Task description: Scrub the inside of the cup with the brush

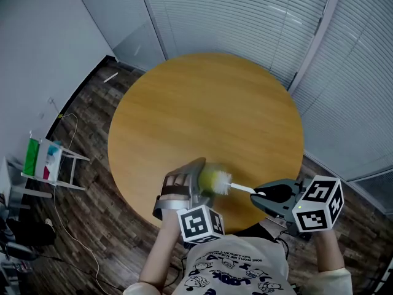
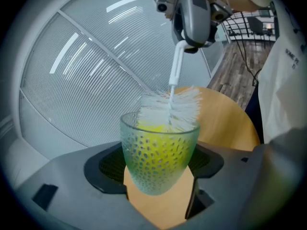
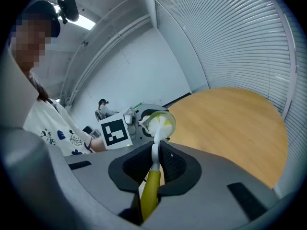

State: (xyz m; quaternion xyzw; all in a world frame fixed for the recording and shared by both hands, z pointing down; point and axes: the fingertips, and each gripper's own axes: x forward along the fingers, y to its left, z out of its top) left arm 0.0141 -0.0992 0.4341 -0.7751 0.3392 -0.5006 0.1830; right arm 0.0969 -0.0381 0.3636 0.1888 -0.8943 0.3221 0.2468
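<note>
two holds: left gripper (image 2: 158,174) grasps cup (image 2: 158,150), right gripper (image 3: 154,169) brush (image 3: 150,190), pointing bristles-first into cup

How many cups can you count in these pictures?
1. The cup sits clamped in the left gripper, above the round table near its front edge, with the brush head in its mouth. None looks hidden.

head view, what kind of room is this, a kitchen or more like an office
Probably an office or meeting room, not a kitchen: a round wooden table, walls of slatted blinds behind it, and a dark plank floor.
</note>
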